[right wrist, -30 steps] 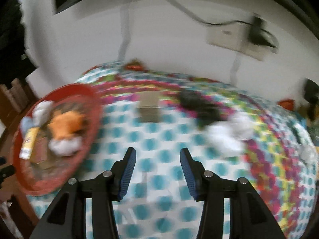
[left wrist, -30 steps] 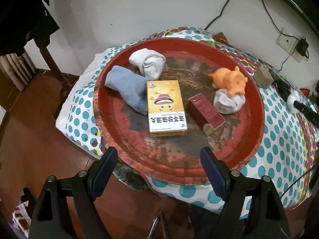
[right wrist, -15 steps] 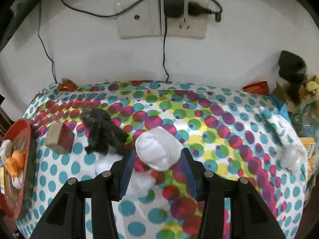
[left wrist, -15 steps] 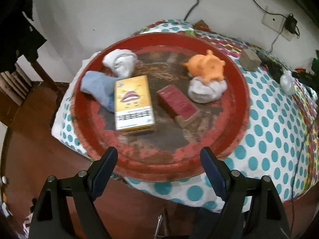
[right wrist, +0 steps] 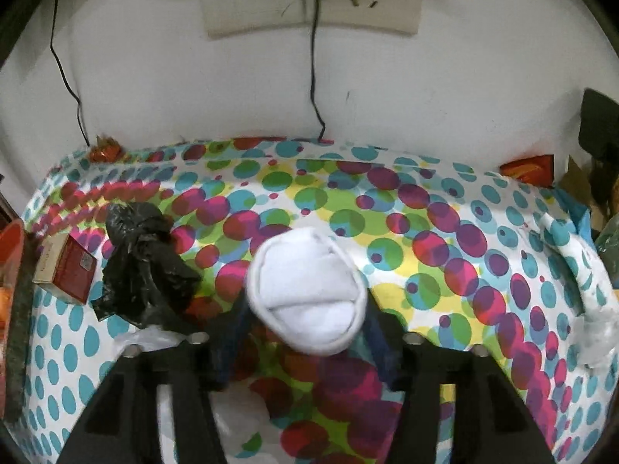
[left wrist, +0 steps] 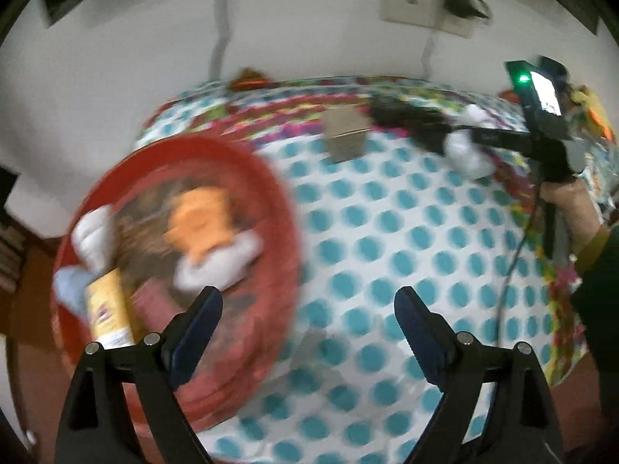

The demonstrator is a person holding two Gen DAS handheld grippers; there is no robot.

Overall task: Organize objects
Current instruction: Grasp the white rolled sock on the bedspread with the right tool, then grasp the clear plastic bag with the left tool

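Observation:
A rolled white sock (right wrist: 305, 290) lies on the dotted tablecloth (right wrist: 425, 255). My right gripper (right wrist: 305, 311) has it between its fingers; the jaws are opening and I see no pad pressing on it. My left gripper (left wrist: 307, 297) hangs over the cloth just right of the red round tray (left wrist: 286, 208); its jaws are opening with nothing between them. The blurred tray holds an orange toy (left wrist: 201, 220), white socks (left wrist: 216, 266), a yellow box (left wrist: 108, 313) and a blue cloth (left wrist: 67, 282). In the left wrist view the same sock (left wrist: 466, 152) shows at the right gripper's tip.
A crumpled black bag (right wrist: 143, 266) and a red-and-tan small box (right wrist: 65, 270) lie left of the sock. White plastic (right wrist: 147, 340) sits beside my right gripper's left finger. The wall with sockets (right wrist: 309, 4) and cables stands behind. A person's hand (left wrist: 565, 201) holds the right gripper.
The left gripper has swung right, from above the tray to over the cloth beside it, and opened wider. The right gripper has closed in on the white sock, its jaws spreading around it.

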